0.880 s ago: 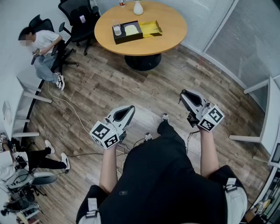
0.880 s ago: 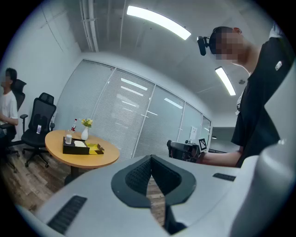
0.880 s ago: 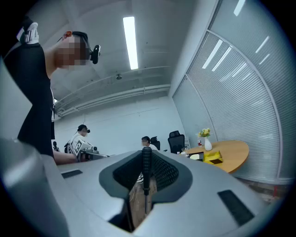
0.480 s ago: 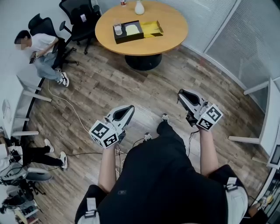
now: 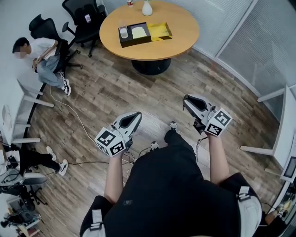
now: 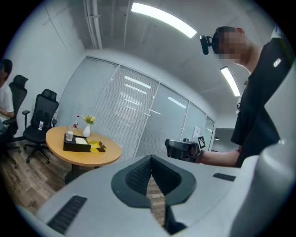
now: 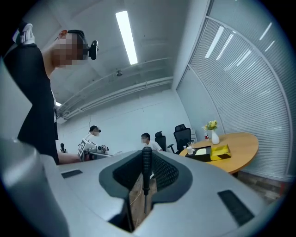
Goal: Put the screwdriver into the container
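Observation:
In the right gripper view a screwdriver (image 7: 146, 172) with a black handle and a thin shaft stands upright between the pads of my right gripper (image 7: 145, 159), which is shut on it. The container, a black tray with a yellow part (image 5: 138, 33), lies on the round wooden table (image 5: 180, 34) far ahead; it also shows in the left gripper view (image 6: 77, 146) and the right gripper view (image 7: 210, 154). In the head view my right gripper (image 5: 187, 101) is held at waist height over the floor. My left gripper (image 5: 134, 117) is level with it, shut and empty (image 6: 150, 159).
A white vase (image 5: 146, 8) and a glass (image 5: 123, 32) stand on the table. Black office chairs (image 5: 83, 18) are at its left, with a seated person (image 5: 44, 55) beyond. A cable (image 5: 74, 115) runs across the wooden floor. Glass partitions with blinds (image 5: 259, 41) curve along the right.
My right gripper has drifted a little left and up in the head view. The left gripper has barely moved. The seated person at the left has shifted.

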Available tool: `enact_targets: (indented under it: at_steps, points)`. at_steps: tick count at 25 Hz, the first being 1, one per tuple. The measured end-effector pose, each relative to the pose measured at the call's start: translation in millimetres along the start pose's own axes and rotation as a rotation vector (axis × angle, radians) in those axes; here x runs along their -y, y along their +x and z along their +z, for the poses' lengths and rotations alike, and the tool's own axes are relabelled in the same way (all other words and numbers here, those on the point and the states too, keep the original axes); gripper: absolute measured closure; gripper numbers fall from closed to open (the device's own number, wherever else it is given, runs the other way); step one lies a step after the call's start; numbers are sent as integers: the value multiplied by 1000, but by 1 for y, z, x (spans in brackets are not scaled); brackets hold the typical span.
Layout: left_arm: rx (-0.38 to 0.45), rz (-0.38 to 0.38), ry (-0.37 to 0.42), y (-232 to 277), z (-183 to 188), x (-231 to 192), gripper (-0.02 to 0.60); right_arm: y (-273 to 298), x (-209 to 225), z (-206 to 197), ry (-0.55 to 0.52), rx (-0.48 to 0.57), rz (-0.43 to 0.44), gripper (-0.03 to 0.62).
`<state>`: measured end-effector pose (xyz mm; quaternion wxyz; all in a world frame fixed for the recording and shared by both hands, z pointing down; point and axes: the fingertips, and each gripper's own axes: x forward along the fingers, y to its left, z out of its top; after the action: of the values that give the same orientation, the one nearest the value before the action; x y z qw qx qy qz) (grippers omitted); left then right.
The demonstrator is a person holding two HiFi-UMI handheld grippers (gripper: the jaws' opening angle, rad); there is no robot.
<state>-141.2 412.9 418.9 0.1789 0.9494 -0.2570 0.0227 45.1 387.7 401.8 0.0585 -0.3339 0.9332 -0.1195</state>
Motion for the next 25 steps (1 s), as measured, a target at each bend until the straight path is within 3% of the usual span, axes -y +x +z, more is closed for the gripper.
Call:
enact_targets:
  at_steps: [16, 25]
  points:
    - [2, 44, -9, 76, 27, -32, 577, 22, 76, 17, -14, -40, 74, 536]
    - [23, 117, -21, 128, 39, -52, 577, 25, 141, 28, -11, -52, 127, 535]
